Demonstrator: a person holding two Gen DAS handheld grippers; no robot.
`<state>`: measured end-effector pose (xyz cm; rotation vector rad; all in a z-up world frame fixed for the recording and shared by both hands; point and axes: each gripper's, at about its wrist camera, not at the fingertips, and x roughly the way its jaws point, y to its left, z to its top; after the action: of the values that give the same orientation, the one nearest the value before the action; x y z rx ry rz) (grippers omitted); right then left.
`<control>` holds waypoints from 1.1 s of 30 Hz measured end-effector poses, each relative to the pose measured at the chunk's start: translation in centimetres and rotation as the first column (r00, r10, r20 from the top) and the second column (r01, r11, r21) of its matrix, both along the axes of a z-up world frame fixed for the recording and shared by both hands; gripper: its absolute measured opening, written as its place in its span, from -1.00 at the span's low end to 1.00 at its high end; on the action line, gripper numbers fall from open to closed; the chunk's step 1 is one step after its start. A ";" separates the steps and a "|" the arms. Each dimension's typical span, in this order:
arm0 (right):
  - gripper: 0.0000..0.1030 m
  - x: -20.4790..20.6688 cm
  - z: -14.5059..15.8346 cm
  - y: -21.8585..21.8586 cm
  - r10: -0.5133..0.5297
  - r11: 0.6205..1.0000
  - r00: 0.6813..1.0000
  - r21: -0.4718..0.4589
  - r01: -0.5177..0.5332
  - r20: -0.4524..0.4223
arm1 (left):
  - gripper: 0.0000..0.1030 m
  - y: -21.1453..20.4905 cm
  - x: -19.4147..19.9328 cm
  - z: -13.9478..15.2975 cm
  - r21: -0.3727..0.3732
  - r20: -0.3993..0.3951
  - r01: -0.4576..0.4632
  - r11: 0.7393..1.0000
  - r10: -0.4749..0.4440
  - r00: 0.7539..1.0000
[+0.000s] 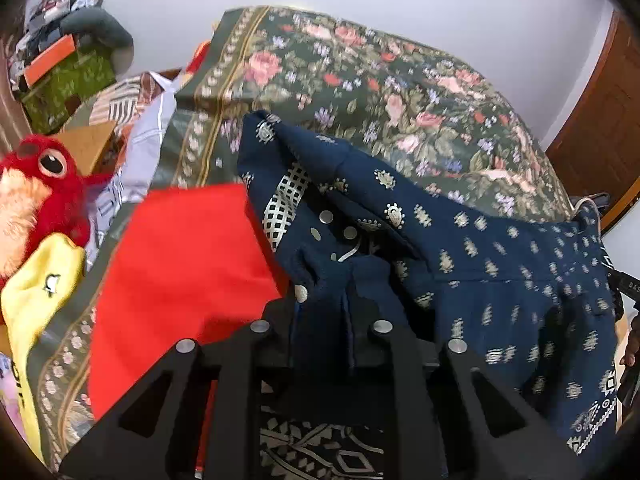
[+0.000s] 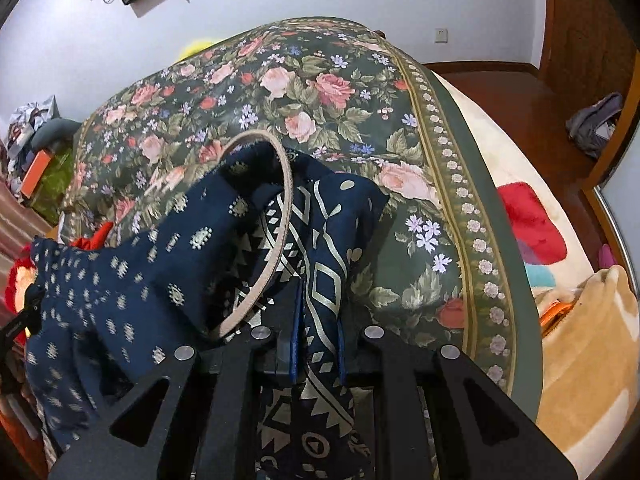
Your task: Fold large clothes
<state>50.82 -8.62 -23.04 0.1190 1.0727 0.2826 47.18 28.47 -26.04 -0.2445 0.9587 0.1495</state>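
A navy garment (image 1: 500,264) with a pale printed pattern hangs bunched above a bed with a green floral cover (image 1: 400,92). In the left wrist view my left gripper (image 1: 344,312) is closed on a thick fold of it near a row of silver buttons (image 1: 326,216). The right wrist view shows my right gripper (image 2: 318,336) shut on the garment's patterned border (image 2: 324,280), which passes between its blue pads (image 2: 294,340). The rest of the navy cloth (image 2: 120,292) sags to the left. A beige cord (image 2: 286,184) loops over it.
A red cloth (image 1: 180,272) lies flat on the bed left of my left gripper, beside a red plush toy (image 1: 44,184) and a yellow cloth (image 1: 36,288). At right are a beige blanket (image 2: 592,340), a grey bag (image 2: 596,128) on the wooden floor, and a brown door (image 1: 600,120).
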 end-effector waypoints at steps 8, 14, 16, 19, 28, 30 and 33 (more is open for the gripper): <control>-0.66 -1.8 1.8 1.0 0.050 0.990 0.998 -0.130 -0.044 0.039 | -0.42 -0.3 -0.9 0.8 0.042 -0.013 -0.053 0.998 0.054 0.998; -0.57 -4.0 4.2 -0.1 0.058 0.991 0.997 -0.125 -0.052 0.043 | -0.42 -2.4 -3.2 3.5 0.152 -0.001 -0.022 0.988 0.022 1.000; -0.55 -5.2 5.4 -0.4 0.056 0.993 0.997 -0.110 -0.050 0.056 | -0.42 -3.1 -4.2 4.6 0.157 0.008 -0.001 0.988 0.000 1.000; -0.39 -7.1 7.6 -0.8 0.056 0.995 0.995 -0.091 -0.049 0.080 | -0.42 -4.4 -6.6 7.1 0.182 0.038 0.027 0.983 -0.034 0.999; -0.12 -14.3 14.3 -1.0 0.142 0.987 0.967 -0.099 -0.123 0.213 | -0.37 -7.3 -13.6 13.2 0.193 0.137 0.067 0.979 -0.095 0.986; -0.02 -16.0 15.1 -0.9 0.161 0.985 0.959 -0.097 -0.142 0.231 | -0.30 -7.7 -15.5 14.2 0.201 0.158 0.071 0.977 -0.104 0.982; 0.15 -18.7 15.8 -0.8 0.192 0.980 0.948 -0.102 -0.171 0.253 | -0.18 -8.3 -18.1 15.2 0.207 0.187 0.072 0.976 -0.112 0.976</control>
<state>32.12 -9.38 -7.25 -0.0877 0.8305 0.4096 29.06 20.17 -10.82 -0.0284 0.7498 0.1324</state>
